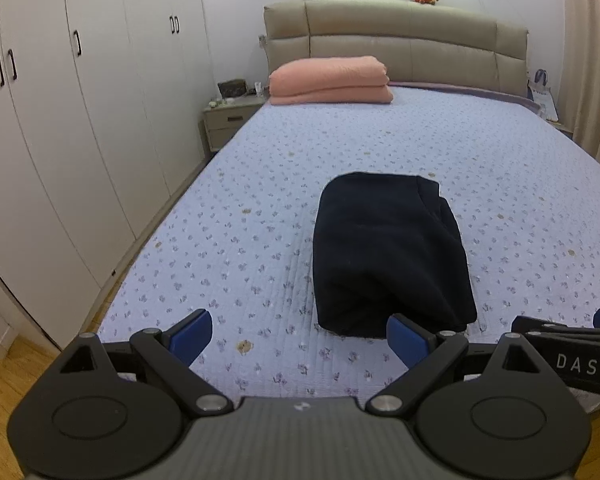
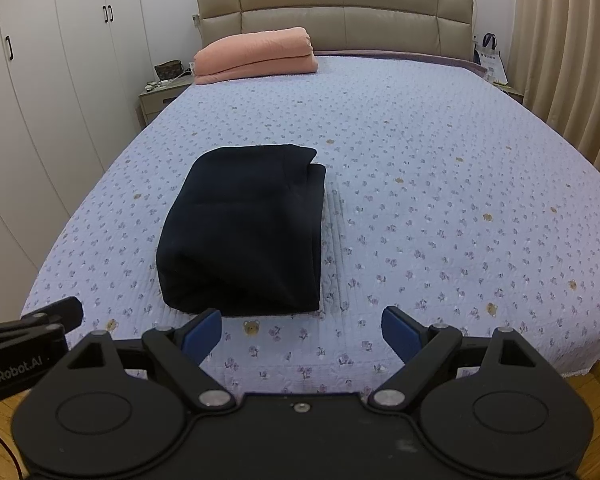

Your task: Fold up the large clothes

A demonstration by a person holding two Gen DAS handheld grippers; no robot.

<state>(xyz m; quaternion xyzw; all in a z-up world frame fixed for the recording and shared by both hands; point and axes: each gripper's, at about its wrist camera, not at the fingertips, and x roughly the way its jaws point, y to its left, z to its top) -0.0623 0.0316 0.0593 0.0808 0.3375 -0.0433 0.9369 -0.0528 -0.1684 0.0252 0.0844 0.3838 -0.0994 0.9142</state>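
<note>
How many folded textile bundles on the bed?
2. The dark folded garment lies near the foot of the bed, in front of both open grippers. The pink folded blanket sits by the headboard, left side.

A folded garment (image 2: 244, 236) is lying on the bed (image 2: 440, 184) at my eleven o'clock; a folded blanket (image 2: 256, 54) is sitting behind it, by the headboard (image 2: 340, 12).

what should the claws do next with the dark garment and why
Probably just back both claws away. The dark navy folded garment already lies as a compact bundle on the lilac floral quilted bedspread. The left claw and right claw are open, hold nothing and sit short of it, so no fold looks left.
</note>
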